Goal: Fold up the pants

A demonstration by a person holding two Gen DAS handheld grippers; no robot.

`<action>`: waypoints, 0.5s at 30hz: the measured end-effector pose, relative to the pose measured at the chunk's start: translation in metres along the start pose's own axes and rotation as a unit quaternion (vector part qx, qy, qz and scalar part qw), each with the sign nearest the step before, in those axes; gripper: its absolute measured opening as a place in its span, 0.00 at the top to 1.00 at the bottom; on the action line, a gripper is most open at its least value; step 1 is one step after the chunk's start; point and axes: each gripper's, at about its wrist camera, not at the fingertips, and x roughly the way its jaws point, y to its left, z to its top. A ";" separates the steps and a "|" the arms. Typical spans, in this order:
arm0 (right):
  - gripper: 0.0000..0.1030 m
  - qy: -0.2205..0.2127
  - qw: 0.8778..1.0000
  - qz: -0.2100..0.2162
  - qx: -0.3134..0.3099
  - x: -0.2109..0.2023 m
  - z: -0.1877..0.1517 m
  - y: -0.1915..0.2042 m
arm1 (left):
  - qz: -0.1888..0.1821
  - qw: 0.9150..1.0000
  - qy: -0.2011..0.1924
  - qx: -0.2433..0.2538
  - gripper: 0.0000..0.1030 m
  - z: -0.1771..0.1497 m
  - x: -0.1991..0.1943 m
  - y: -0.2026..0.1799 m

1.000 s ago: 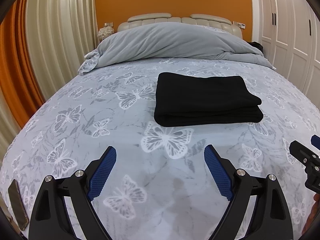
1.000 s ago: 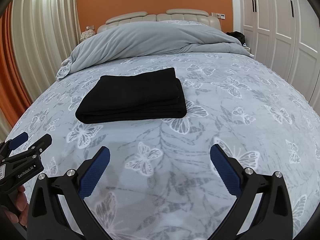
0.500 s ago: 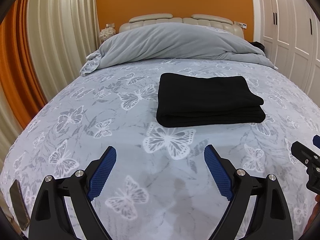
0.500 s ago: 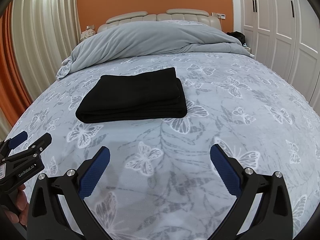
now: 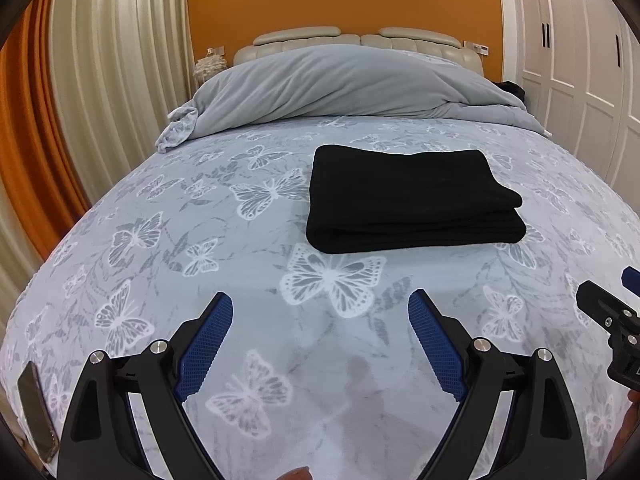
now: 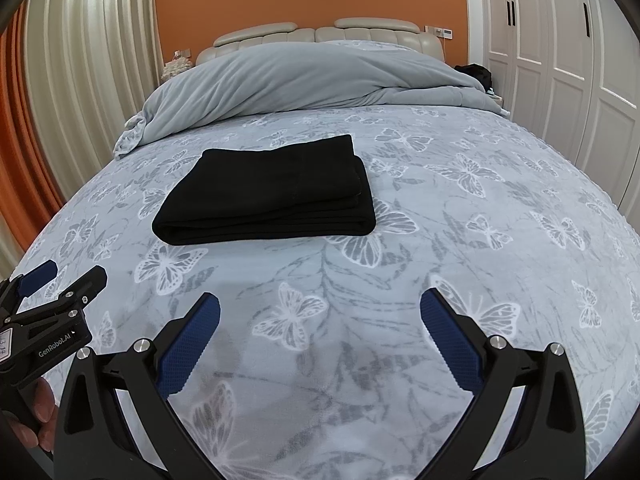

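Both grippers hang over the near end of the bed (image 5: 120, 248), left gripper (image 5: 320, 312) and right gripper (image 6: 320, 312) each spread wide, gripping nothing. Further up, one pair of black pants (image 6: 268, 196) sits folded mid-bed, one grey duvet (image 5: 340, 84) bunched behind.

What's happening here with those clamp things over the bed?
A person holds a two-finger tool in each hand above a bed with a butterfly-print cover. The black pants already lie folded into a neat stack on the cover. Both the left tool and the right tool are open, empty and short of the pants, touching nothing. The folding looks done.
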 end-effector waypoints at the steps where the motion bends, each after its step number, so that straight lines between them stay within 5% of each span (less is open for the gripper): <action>1: 0.05 0.000 1.000 0.000 0.000 0.000 0.000 0.000 | 0.000 1.000 0.000 0.001 0.15 0.000 0.000 -0.001; 15: 0.05 0.000 1.000 0.000 -0.001 0.000 0.000 0.002 | -0.003 1.000 0.002 -0.004 0.15 0.000 0.001 0.001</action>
